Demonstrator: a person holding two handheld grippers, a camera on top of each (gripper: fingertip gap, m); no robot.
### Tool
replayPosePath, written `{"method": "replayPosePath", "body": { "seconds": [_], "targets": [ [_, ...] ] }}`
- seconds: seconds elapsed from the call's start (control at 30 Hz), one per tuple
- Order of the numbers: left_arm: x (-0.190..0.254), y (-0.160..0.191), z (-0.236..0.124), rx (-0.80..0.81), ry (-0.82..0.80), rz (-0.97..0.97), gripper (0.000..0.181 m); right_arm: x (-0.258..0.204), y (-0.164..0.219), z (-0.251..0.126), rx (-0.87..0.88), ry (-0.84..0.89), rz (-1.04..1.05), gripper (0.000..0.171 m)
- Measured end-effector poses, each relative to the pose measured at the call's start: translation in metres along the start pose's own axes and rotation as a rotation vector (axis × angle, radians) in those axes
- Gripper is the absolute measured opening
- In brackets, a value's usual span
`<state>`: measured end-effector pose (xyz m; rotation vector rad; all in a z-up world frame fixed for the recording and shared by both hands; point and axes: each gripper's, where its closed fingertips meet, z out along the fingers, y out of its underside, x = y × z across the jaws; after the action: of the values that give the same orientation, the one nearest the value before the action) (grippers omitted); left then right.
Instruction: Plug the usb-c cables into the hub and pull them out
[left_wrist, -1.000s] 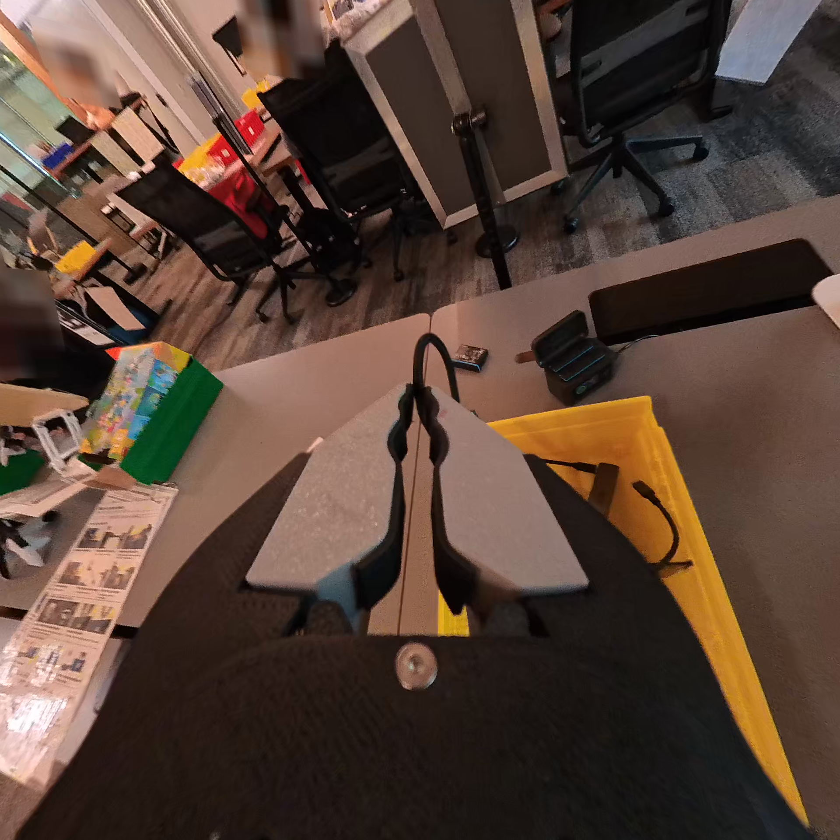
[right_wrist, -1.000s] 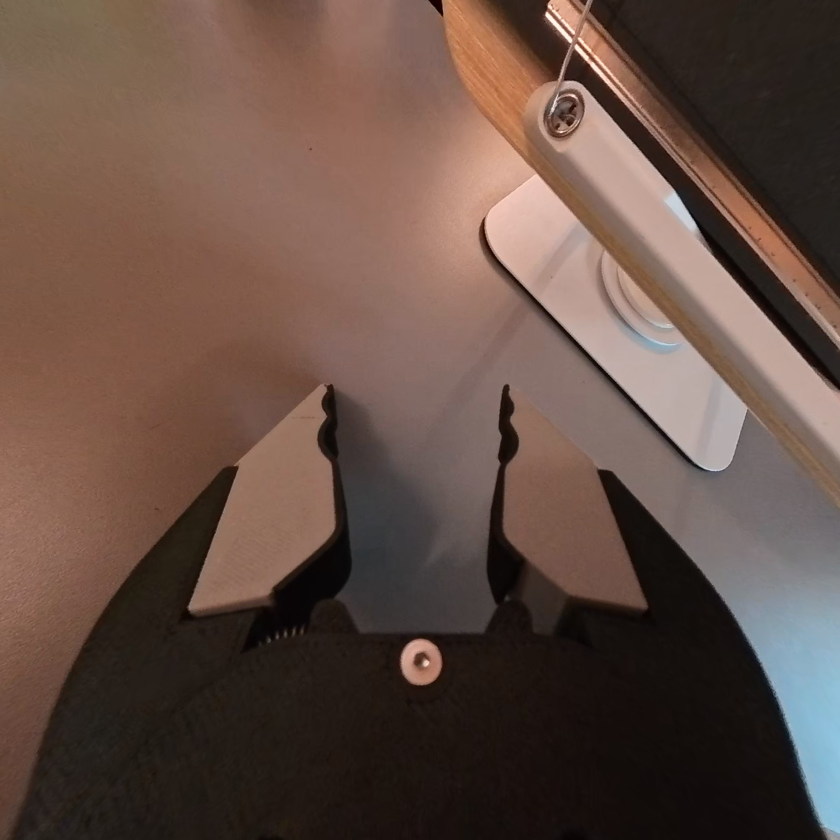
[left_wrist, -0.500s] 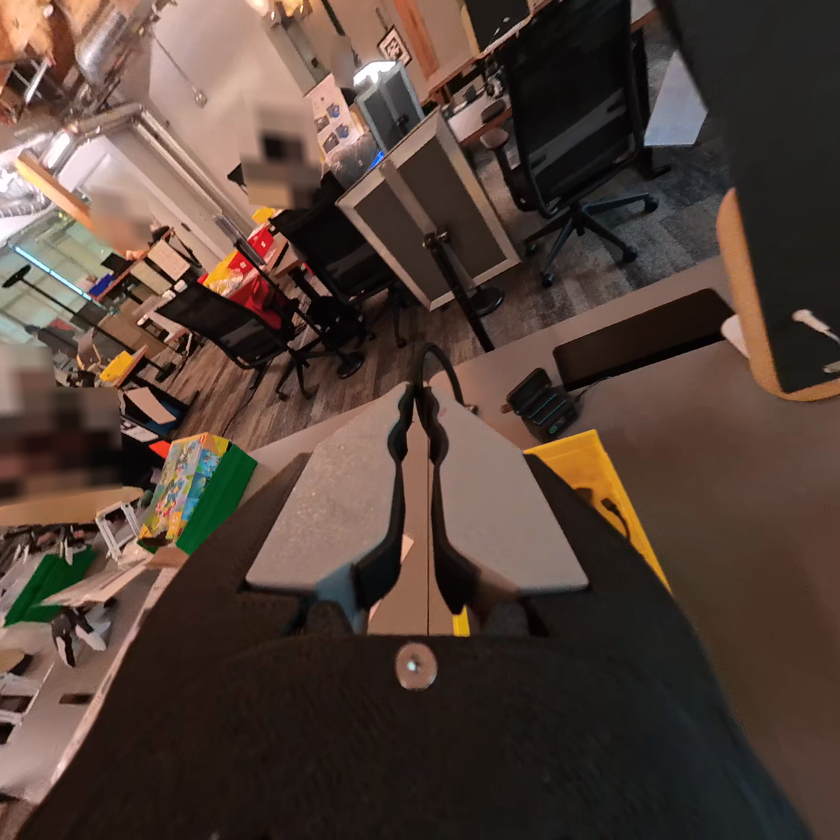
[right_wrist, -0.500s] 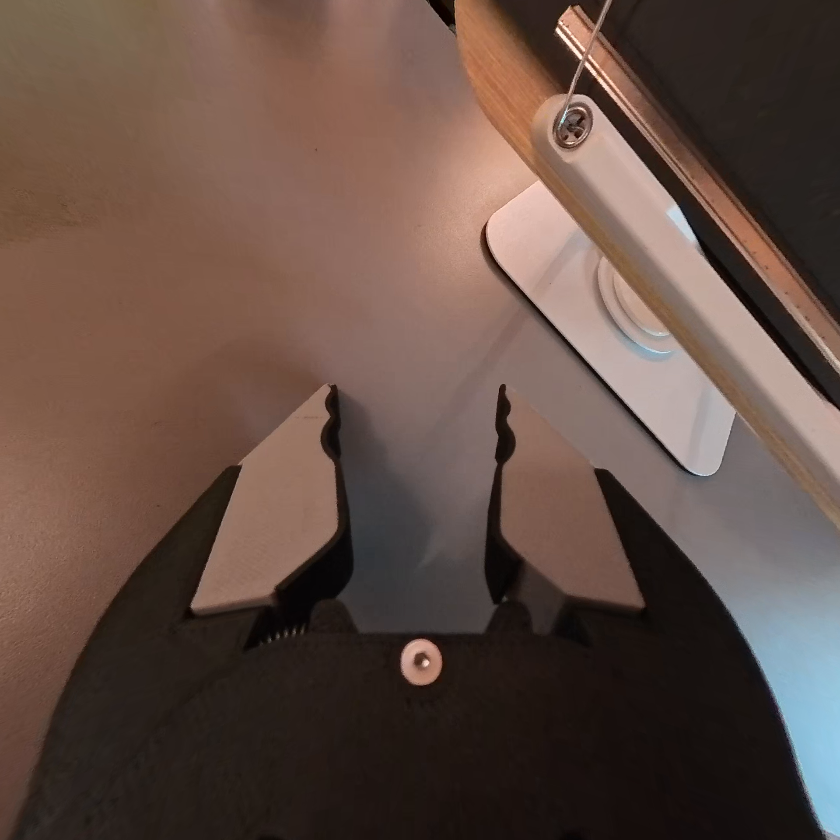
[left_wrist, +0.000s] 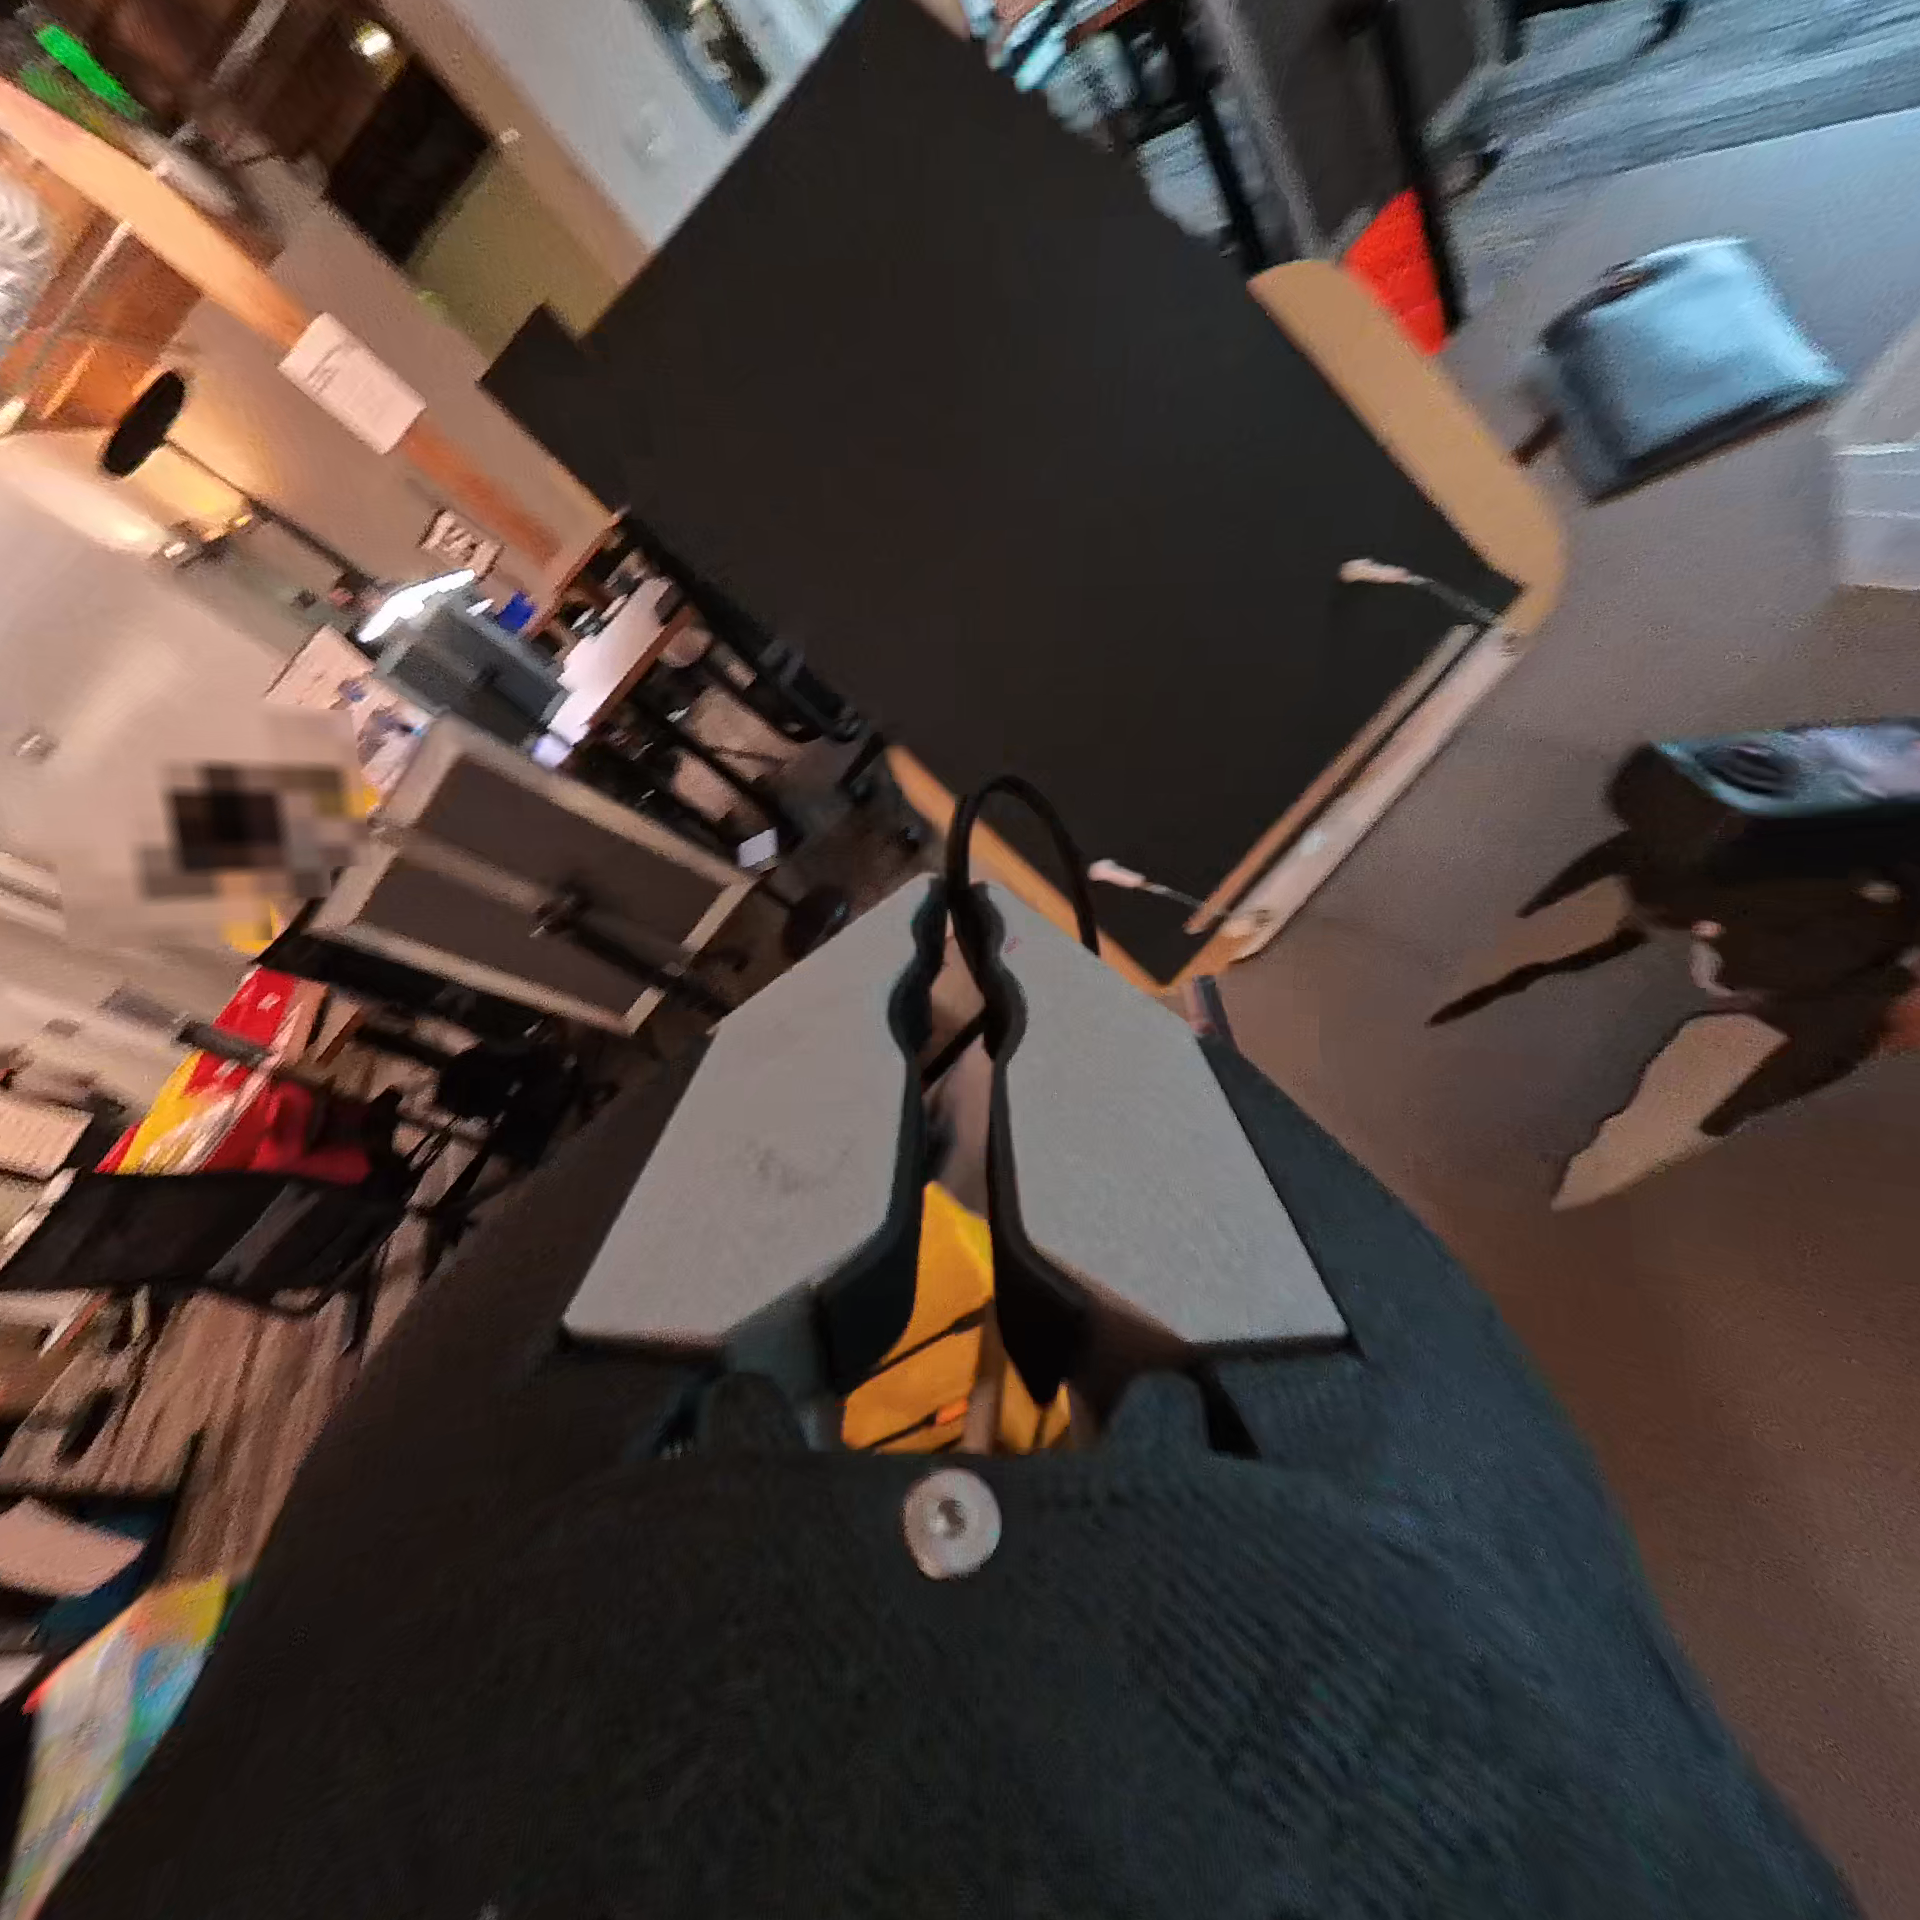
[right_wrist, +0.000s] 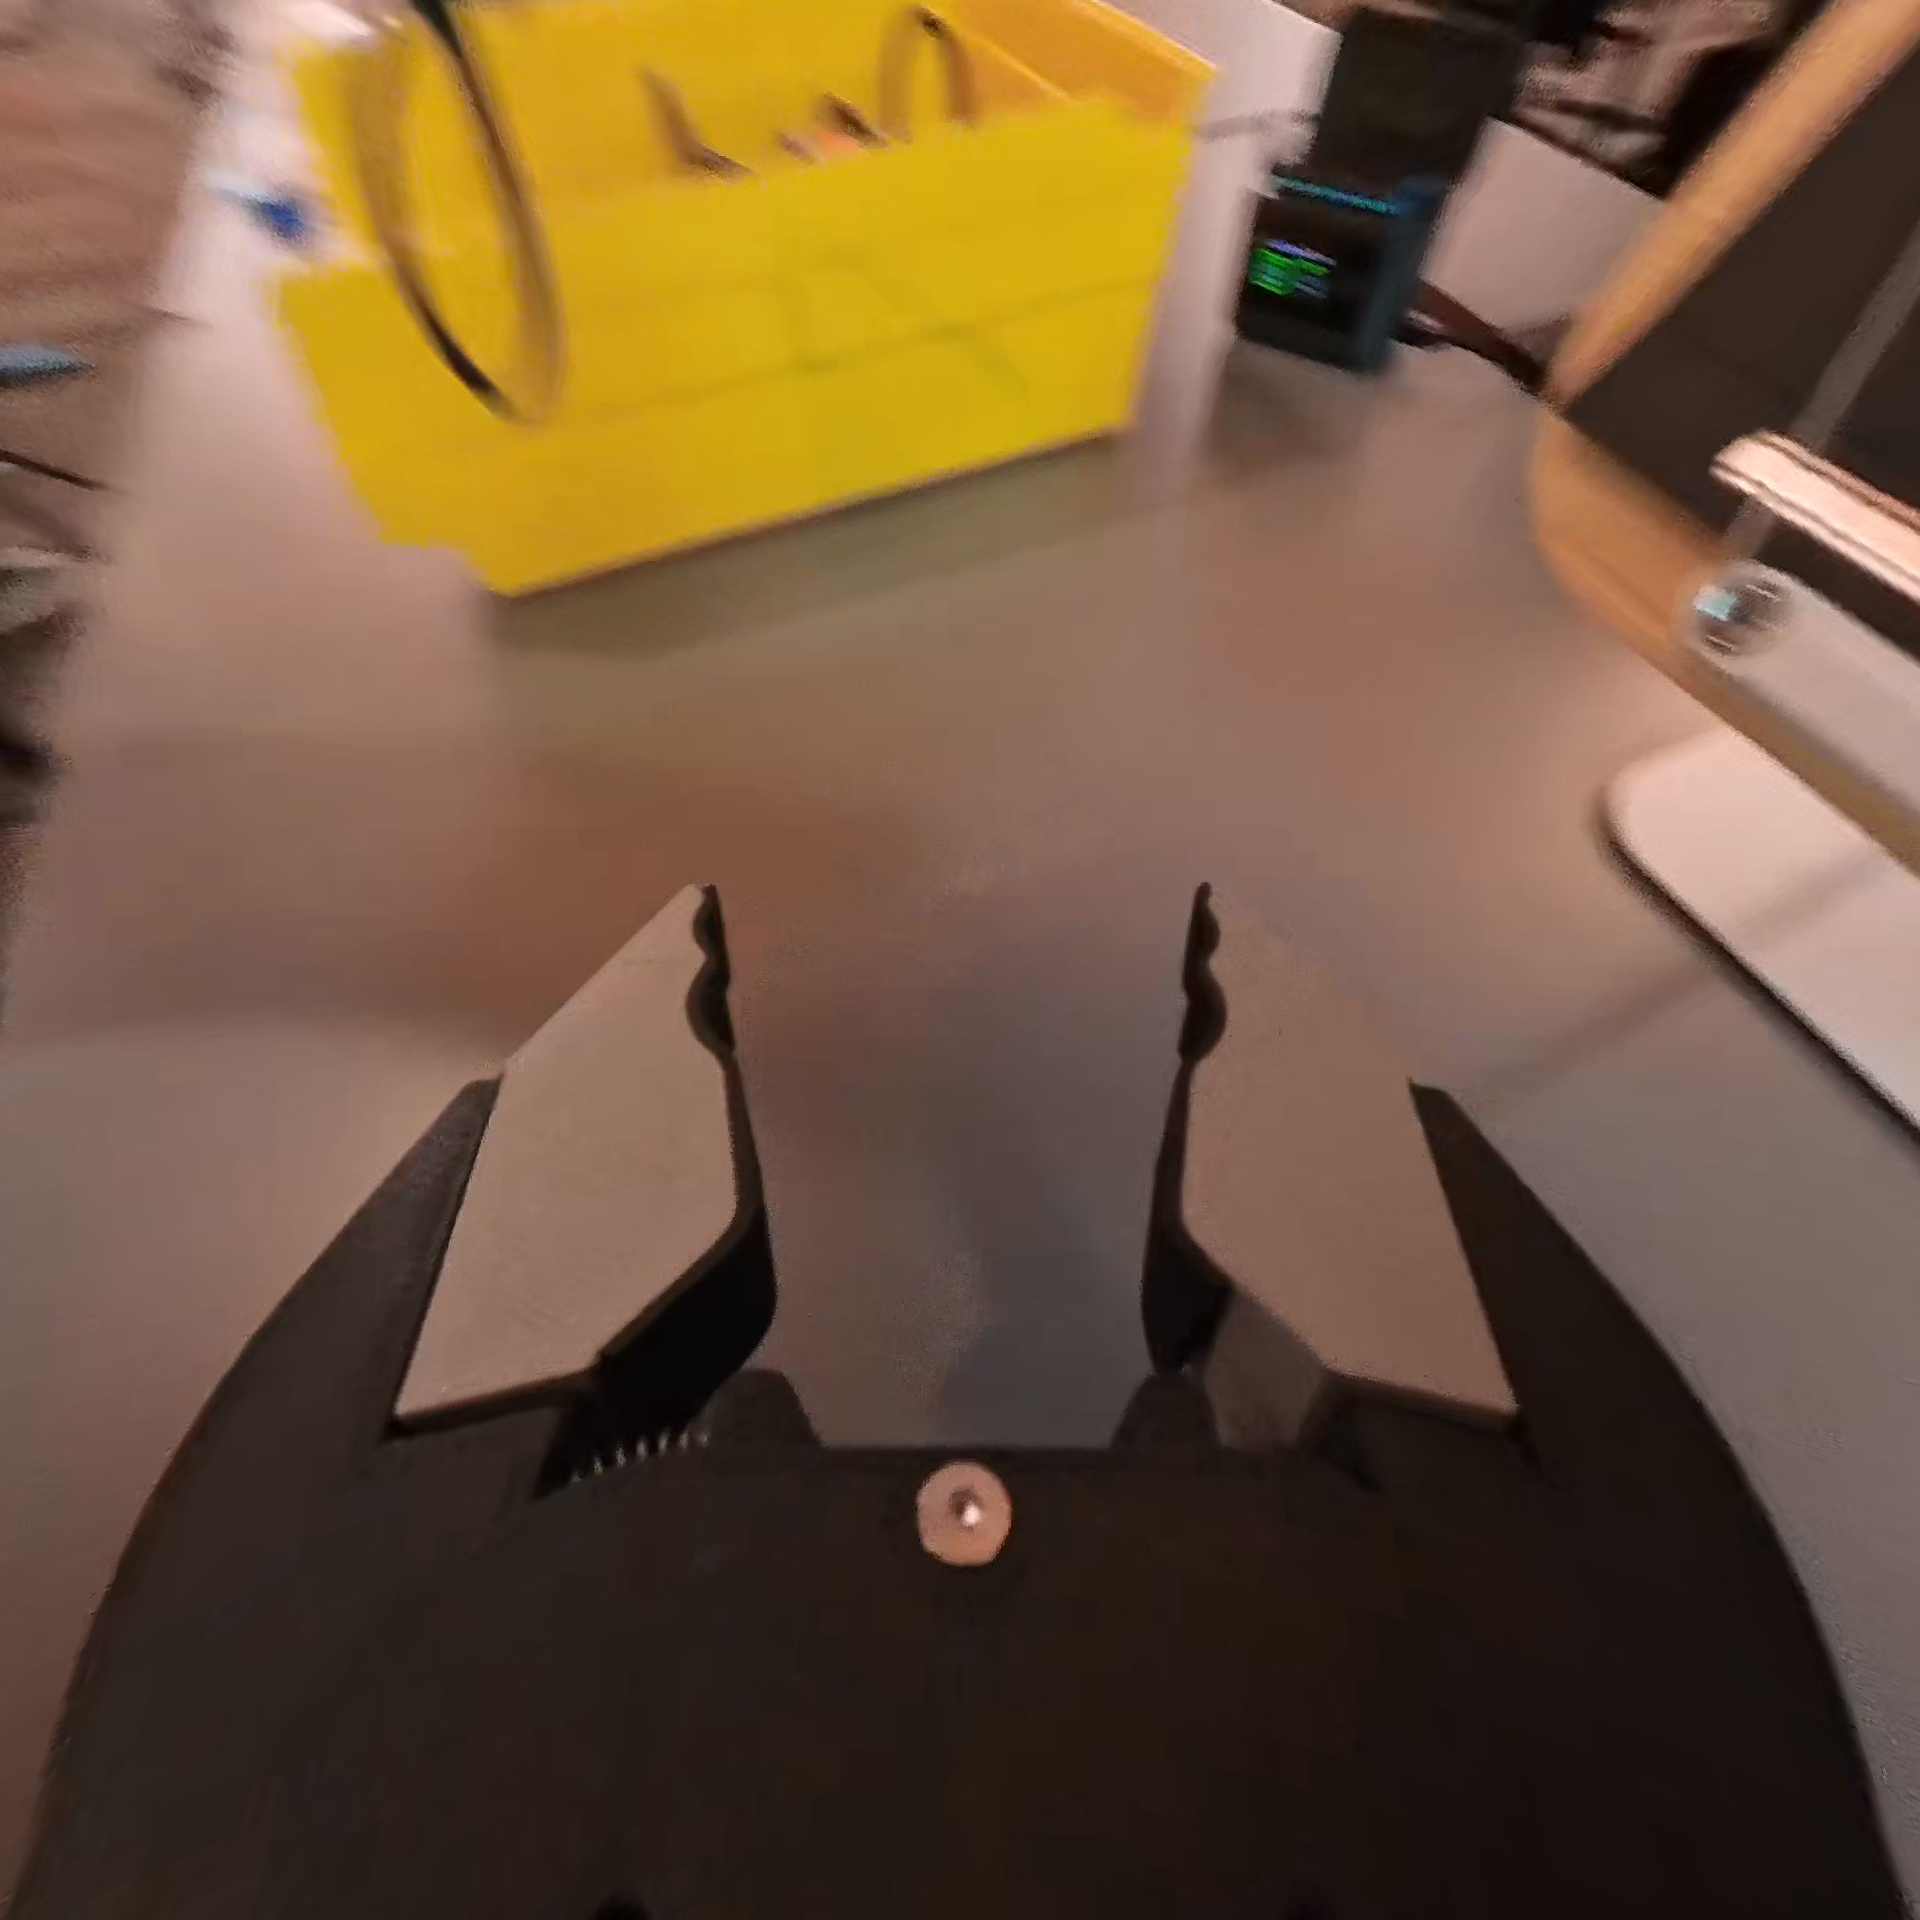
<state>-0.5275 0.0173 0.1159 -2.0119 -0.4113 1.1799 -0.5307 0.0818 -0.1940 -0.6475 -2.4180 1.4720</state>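
Observation:
My left gripper (left_wrist: 961, 935) is shut on a black usb-c cable (left_wrist: 1013, 821), which loops up out of the fingertips; it is held high above the table. The same cable (right_wrist: 457, 239) hangs as a blurred loop in front of the yellow bin (right_wrist: 779, 312) in the right wrist view. My right gripper (right_wrist: 956, 904) is open and empty, low over the bare grey table (right_wrist: 935, 727). It also shows at the right of the left wrist view (left_wrist: 1496, 1107), with its jaws apart. More cables lie in the bin. I see no hub in either view.
A black panel with a wooden edge (left_wrist: 987, 468) stands behind the table. Its white foot plate (right_wrist: 1766, 904) lies right of my right gripper. A small black case with a lit screen (right_wrist: 1320, 281) stands right of the bin. Chairs and desks (left_wrist: 540, 883) fill the room beyond.
My left gripper has risen and swung right with the cable; the bin has dropped below its fingers. My right gripper has tilted up toward the bin and opened wider.

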Motion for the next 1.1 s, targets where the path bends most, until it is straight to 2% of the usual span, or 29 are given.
{"method": "replayPosePath", "body": {
  "seconds": [0.1, 0.13, 0.33, 0.53, 0.67, 0.8, 0.97, 1.1],
  "targets": [
    [0.046, -0.013, 0.011, 0.074, 0.120, 0.012, 0.002, -0.046, -0.018, -0.020, 0.073, -0.300, 0.022, 0.081],
    [0.060, -0.017, 0.013, 0.109, 0.156, 0.016, 0.002, -0.052, -0.021, -0.025, 0.087, -0.342, 0.022, 0.082],
    [0.122, -0.021, 0.032, 0.223, 0.294, 0.017, 0.001, -0.061, -0.011, -0.029, 0.060, -0.412, -0.033, 0.083],
    [0.154, -0.014, 0.055, 0.286, 0.309, -0.043, 0.001, -0.049, 0.001, -0.016, 0.011, -0.335, -0.038, 0.086],
    [0.168, -0.005, 0.062, 0.364, 0.369, -0.190, 0.001, -0.031, 0.007, -0.011, -0.006, -0.263, -0.009, 0.086],
    [0.162, 0.006, 0.061, 0.492, 0.368, -0.260, 0.000, -0.009, 0.016, -0.010, -0.035, -0.195, 0.036, 0.085],
    [0.156, 0.038, 0.067, 0.596, 0.287, -0.237, 0.000, 0.004, 0.024, -0.007, -0.043, -0.187, 0.112, 0.083],
    [0.168, 0.073, 0.082, 0.511, 0.311, -0.228, 0.000, 0.014, 0.021, -0.006, -0.015, -0.134, 0.116, 0.081]
  ]
}}
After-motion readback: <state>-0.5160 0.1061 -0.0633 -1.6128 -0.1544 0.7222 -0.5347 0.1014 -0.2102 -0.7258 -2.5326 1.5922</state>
